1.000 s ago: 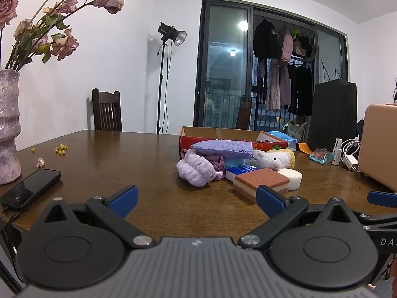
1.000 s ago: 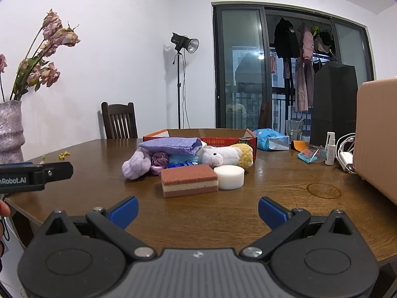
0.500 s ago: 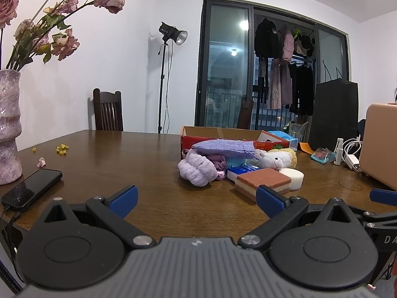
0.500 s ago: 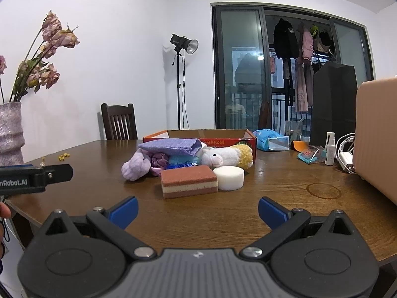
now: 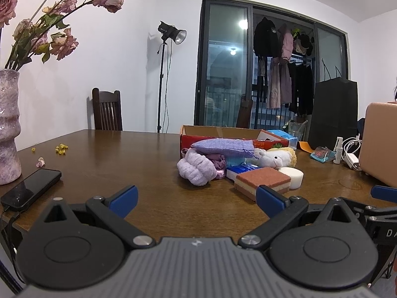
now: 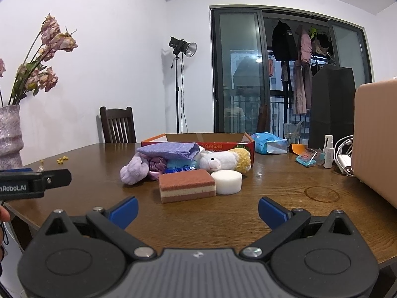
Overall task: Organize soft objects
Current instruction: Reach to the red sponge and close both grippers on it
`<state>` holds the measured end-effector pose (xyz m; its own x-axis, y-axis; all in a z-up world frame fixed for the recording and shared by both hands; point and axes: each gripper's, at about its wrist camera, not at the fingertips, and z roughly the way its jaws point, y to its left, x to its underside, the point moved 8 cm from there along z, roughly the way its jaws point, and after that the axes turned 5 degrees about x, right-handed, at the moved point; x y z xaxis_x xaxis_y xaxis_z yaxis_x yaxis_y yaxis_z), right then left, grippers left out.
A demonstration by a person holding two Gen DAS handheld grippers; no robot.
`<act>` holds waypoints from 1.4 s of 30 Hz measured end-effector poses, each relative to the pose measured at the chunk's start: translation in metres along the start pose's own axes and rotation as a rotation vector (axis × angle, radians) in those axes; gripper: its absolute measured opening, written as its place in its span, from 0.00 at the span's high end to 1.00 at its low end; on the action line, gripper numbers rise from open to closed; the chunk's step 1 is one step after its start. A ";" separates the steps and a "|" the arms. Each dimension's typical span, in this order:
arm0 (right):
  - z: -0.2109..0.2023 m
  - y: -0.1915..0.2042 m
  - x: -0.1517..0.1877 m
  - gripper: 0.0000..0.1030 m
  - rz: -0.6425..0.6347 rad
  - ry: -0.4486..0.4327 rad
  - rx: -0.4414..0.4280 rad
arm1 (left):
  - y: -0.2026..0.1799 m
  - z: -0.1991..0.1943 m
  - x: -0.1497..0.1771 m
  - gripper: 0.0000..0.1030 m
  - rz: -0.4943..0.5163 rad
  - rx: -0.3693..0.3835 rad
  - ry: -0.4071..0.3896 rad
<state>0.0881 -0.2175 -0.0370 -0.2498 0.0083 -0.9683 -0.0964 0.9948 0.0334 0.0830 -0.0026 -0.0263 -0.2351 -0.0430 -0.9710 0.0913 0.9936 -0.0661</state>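
A pile of soft things lies mid-table before a red cardboard box: a purple pouch, a lilac fluffy cloth, a white plush toy, a brown layered sponge and a white round sponge. My left gripper is open and empty at the near edge. My right gripper is open and empty, just short of the brown sponge.
A pink vase with dried flowers and a black phone are at the left. A tan case, cables, a spray bottle and blue packets are at the right. A chair stands behind the table.
Both grippers have barely moved; the views shift only slightly. Nothing was taken hold of or moved.
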 end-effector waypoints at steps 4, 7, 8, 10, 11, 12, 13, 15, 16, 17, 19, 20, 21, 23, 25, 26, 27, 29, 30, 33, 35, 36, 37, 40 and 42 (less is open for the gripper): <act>0.001 -0.002 0.000 0.00 0.006 -0.003 0.004 | 0.001 0.001 0.000 0.00 0.001 -0.004 -0.002; 0.005 -0.008 -0.003 0.00 0.014 -0.009 0.010 | 0.005 0.007 -0.008 0.00 0.030 -0.010 -0.013; 0.009 -0.010 -0.005 0.00 0.015 -0.011 0.007 | 0.007 0.012 -0.013 0.00 0.055 -0.011 -0.016; 0.020 -0.015 -0.011 0.00 0.022 -0.011 0.000 | 0.010 0.025 -0.023 0.00 0.098 -0.005 0.002; 0.026 -0.018 -0.015 0.00 0.028 -0.014 -0.010 | 0.013 0.034 -0.027 0.00 0.106 0.009 0.021; 0.034 -0.021 -0.020 0.00 0.037 -0.015 -0.029 | 0.015 0.043 -0.031 0.00 0.090 0.026 0.038; 0.042 -0.023 -0.026 0.00 0.047 -0.011 -0.060 | 0.017 0.051 -0.035 0.00 0.061 0.057 0.054; 0.062 -0.023 -0.033 0.00 0.041 0.027 -0.147 | 0.016 0.068 -0.039 0.00 -0.001 0.149 0.087; 0.071 -0.023 -0.035 0.00 0.031 0.050 -0.172 | 0.013 0.077 -0.039 0.00 -0.027 0.169 0.112; 0.082 -0.023 -0.038 0.00 0.016 0.070 -0.179 | 0.009 0.088 -0.039 0.00 -0.050 0.197 0.142; 0.099 -0.022 -0.044 0.02 -0.018 0.086 -0.178 | 0.003 0.110 -0.039 0.04 -0.134 0.270 0.216; 0.107 -0.022 -0.048 0.05 -0.024 0.094 -0.187 | 0.002 0.123 -0.038 0.12 -0.190 0.293 0.261; 0.117 -0.022 -0.051 0.13 -0.015 0.107 -0.203 | 0.001 0.135 -0.037 0.24 -0.230 0.301 0.296; 0.135 -0.022 -0.055 0.29 0.002 0.137 -0.227 | -0.007 0.157 -0.035 0.35 -0.231 0.305 0.342; 0.156 -0.020 -0.052 0.39 0.000 0.182 -0.241 | -0.019 0.172 -0.030 0.36 -0.204 0.310 0.364; 0.165 -0.018 -0.050 0.44 0.003 0.200 -0.253 | -0.025 0.179 -0.026 0.36 -0.203 0.320 0.385; 0.172 -0.017 -0.047 0.46 0.009 0.211 -0.260 | -0.030 0.185 -0.022 0.37 -0.205 0.326 0.400; 0.184 -0.016 -0.041 0.47 0.023 0.233 -0.265 | -0.034 0.197 -0.013 0.44 -0.212 0.330 0.435; 0.190 -0.016 -0.038 0.48 0.028 0.247 -0.264 | -0.036 0.201 -0.009 0.54 -0.215 0.331 0.453; 0.198 -0.017 -0.032 0.58 0.057 0.283 -0.281 | -0.034 0.204 -0.003 0.67 -0.245 0.356 0.482; 0.190 -0.015 -0.030 0.69 0.075 0.312 -0.304 | -0.029 0.195 -0.005 0.68 -0.261 0.388 0.496; 0.178 -0.012 -0.027 0.72 0.093 0.343 -0.341 | -0.026 0.190 -0.005 0.67 -0.264 0.389 0.499; 0.166 -0.009 -0.027 0.72 0.102 0.350 -0.376 | -0.023 0.185 -0.006 0.64 -0.260 0.393 0.494; 0.148 -0.011 -0.025 0.72 0.149 0.348 -0.388 | -0.014 0.176 -0.005 0.50 -0.253 0.373 0.489; 0.151 -0.014 -0.025 0.69 0.167 0.339 -0.368 | -0.013 0.176 -0.006 0.49 -0.264 0.382 0.485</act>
<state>0.2409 -0.2165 -0.0509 -0.5823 0.0697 -0.8100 -0.3454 0.8807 0.3241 0.2534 -0.0333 -0.0603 -0.6965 -0.1397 -0.7039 0.2860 0.8455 -0.4508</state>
